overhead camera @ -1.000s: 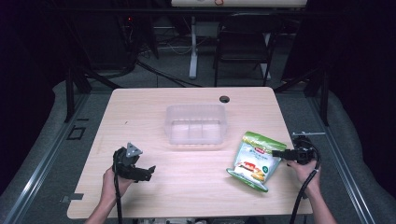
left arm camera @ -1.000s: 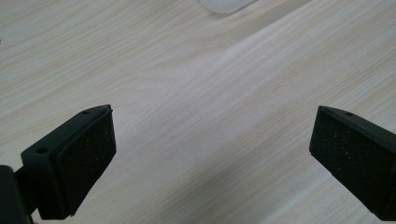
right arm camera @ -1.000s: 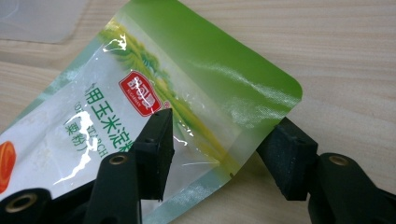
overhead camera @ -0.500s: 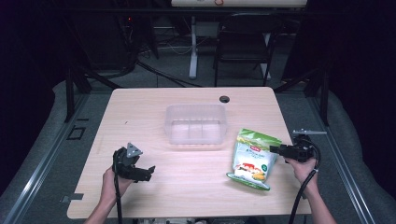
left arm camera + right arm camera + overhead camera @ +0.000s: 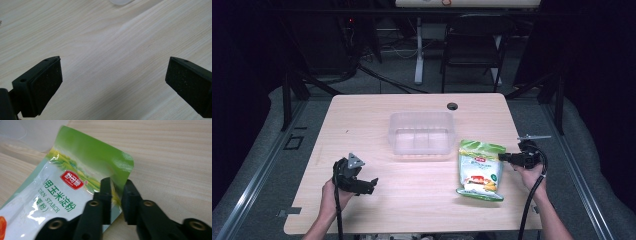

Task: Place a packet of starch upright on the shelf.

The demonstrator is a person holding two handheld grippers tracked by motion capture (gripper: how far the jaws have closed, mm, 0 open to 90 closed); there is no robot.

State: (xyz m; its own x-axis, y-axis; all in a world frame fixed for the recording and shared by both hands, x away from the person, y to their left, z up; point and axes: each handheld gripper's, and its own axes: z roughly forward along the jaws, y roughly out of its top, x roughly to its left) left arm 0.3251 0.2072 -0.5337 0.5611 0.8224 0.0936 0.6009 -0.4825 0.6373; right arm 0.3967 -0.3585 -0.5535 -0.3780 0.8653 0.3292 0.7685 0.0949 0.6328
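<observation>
A green and white corn starch bag [image 5: 479, 170] lies flat on the wooden table [image 5: 362, 125], right of centre. My right gripper [image 5: 506, 158] reaches in from the right at the bag's upper right edge. In the right gripper view the jaws have just been closing, and the right gripper [image 5: 117, 184] now pinches the green edge of the bag [image 5: 62, 182] between its pads. Near the front left of the table, my left gripper [image 5: 369, 185] is held low. Over bare wood, the left gripper [image 5: 112, 85] stands wide open with nothing between its pads.
A clear plastic bin [image 5: 394, 135] stands at the table's middle, just left of the bag's top. A black cable hole [image 5: 452, 106] sits near the far edge. Behind the table are a chair [image 5: 472, 50] and dark frames.
The right gripper has edged left and its jaws have closed onto the bag's edge. The bag has swung from tilted to nearly straight. The left gripper has stayed put.
</observation>
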